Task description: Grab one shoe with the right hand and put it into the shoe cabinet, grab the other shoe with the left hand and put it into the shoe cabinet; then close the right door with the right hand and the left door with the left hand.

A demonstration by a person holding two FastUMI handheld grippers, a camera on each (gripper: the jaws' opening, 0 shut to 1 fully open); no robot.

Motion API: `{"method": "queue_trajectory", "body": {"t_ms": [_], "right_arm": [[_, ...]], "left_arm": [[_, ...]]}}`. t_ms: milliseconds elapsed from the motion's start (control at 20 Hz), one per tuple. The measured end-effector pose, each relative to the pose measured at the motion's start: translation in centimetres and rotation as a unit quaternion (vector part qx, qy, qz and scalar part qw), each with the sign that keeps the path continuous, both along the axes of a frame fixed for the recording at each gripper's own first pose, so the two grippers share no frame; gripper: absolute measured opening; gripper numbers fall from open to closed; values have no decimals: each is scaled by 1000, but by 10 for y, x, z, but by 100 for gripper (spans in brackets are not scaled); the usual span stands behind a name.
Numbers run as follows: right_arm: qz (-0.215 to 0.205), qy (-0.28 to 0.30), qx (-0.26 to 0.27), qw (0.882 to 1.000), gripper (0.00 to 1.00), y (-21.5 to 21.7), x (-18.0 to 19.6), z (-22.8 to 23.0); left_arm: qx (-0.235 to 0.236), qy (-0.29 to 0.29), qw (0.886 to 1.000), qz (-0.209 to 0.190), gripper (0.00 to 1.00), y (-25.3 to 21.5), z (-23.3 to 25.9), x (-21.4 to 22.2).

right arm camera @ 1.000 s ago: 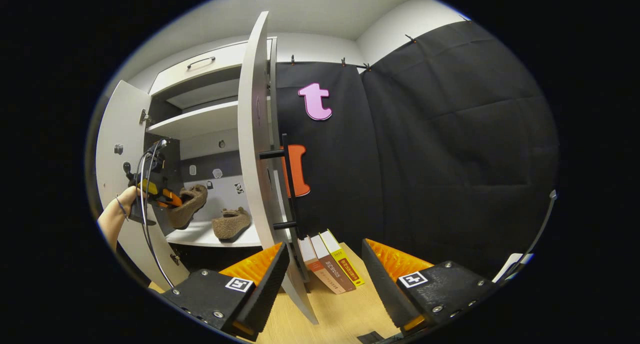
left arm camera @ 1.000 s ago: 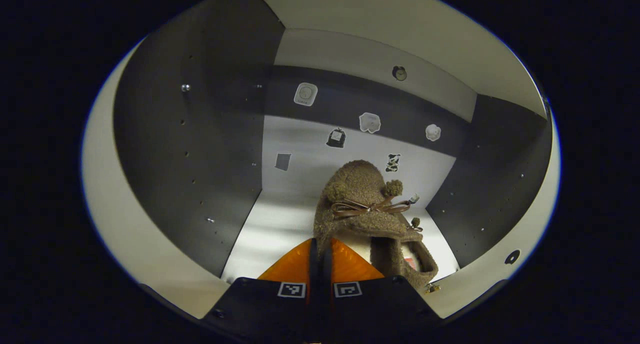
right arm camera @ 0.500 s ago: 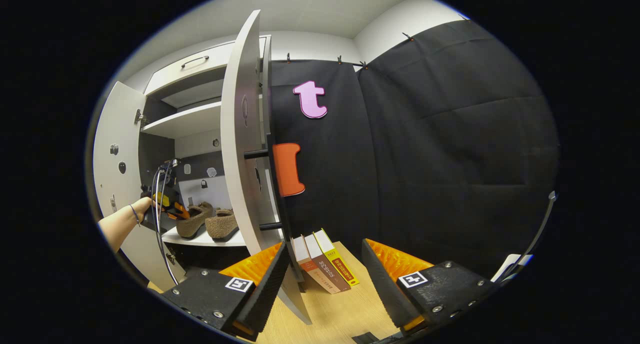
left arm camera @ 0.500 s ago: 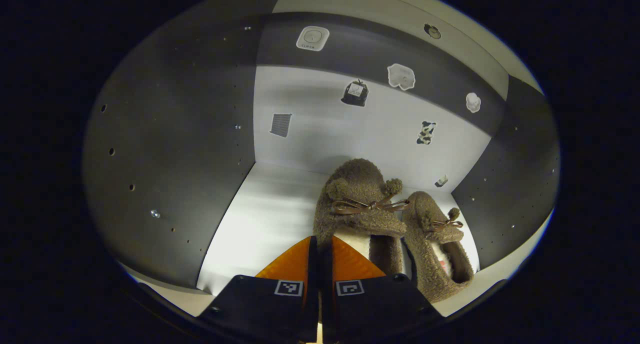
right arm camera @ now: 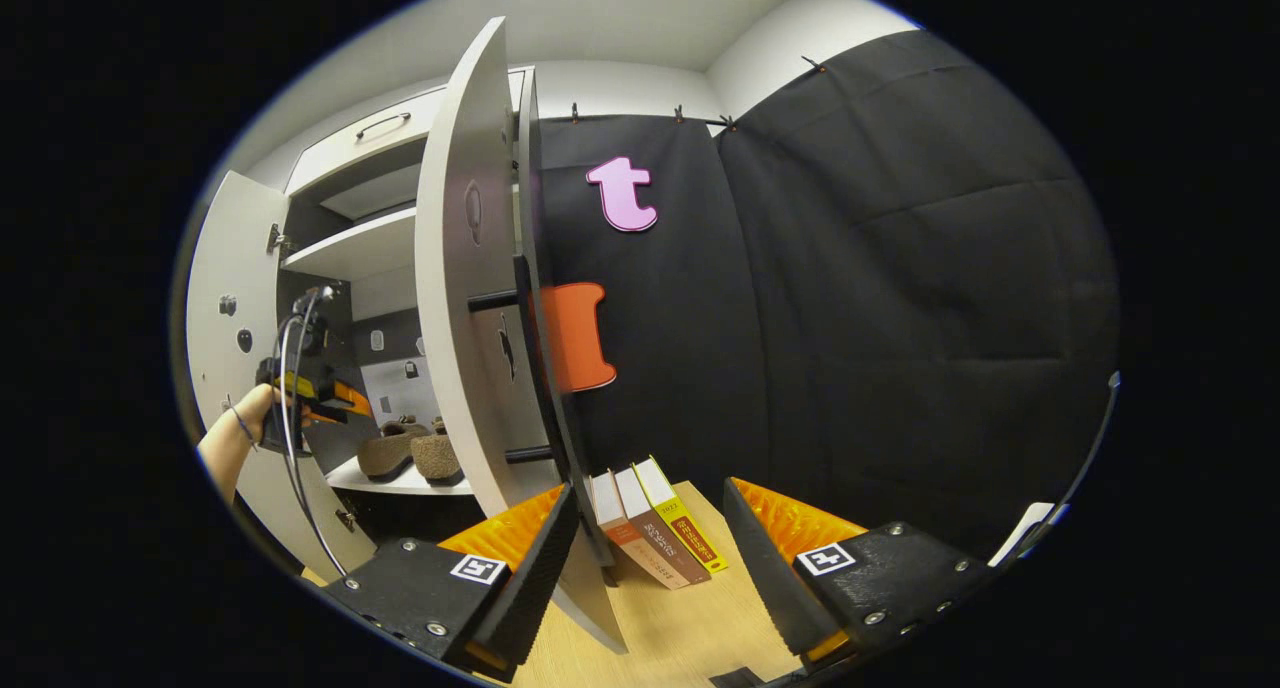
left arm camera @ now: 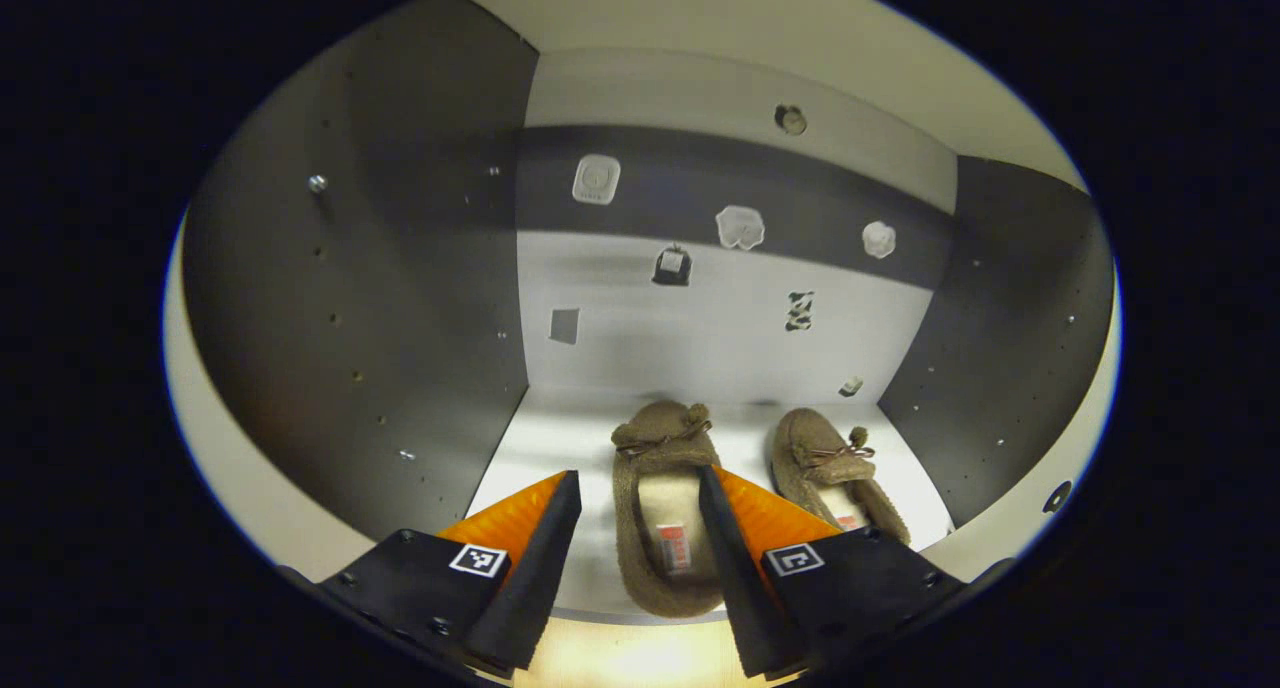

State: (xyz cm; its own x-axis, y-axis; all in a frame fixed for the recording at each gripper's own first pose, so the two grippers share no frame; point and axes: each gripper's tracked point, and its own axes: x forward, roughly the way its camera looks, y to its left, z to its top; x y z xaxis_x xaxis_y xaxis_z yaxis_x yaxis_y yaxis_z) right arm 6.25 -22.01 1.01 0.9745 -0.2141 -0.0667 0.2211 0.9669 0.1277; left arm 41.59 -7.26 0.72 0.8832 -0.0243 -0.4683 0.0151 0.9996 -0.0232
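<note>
Left gripper (left arm camera: 632, 528) now opened, backed off released shoe (left arm camera: 664, 498) on shelf (left arm camera: 545, 448).

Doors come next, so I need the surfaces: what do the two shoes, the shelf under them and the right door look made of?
Left shoe and right shoe: fuzzy brown fleece-like fabric, thin cord bows, so soft. Shelf: smooth pale board with a dull sheen, probably laminate. Right door: flat matte off-white panel, likely coated board, carrying a dark bar handle, possibly metal.
</note>
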Motion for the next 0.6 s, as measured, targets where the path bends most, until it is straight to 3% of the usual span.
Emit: {"method": "queue_trajectory", "body": {"t_ms": [250,400,450,500,550,600], "right_arm": [[15,5,-3,1000,91,-9,18,-4],[21,11,-9,1000,90,-17,27,-9],[22,15,-11,1000,90,-19,30,-14],[24,20,-12,999,90,-22,34,-19],[27,26,-13,999,90,-24,37,-24],[32,31,-13,999,90,-24,41,-28]], "left_arm": [[-3,-84,996,-2,84,-3,64,-52],[3,-121,993,-1,99,-3,91,-86],[3,-130,992,-2,93,-3,100,-103],[1,-138,990,-4,99,-3,107,-120],[1,-148,989,-1,94,-2,114,-135],[3,-156,988,4,96,0,117,-149]]}}
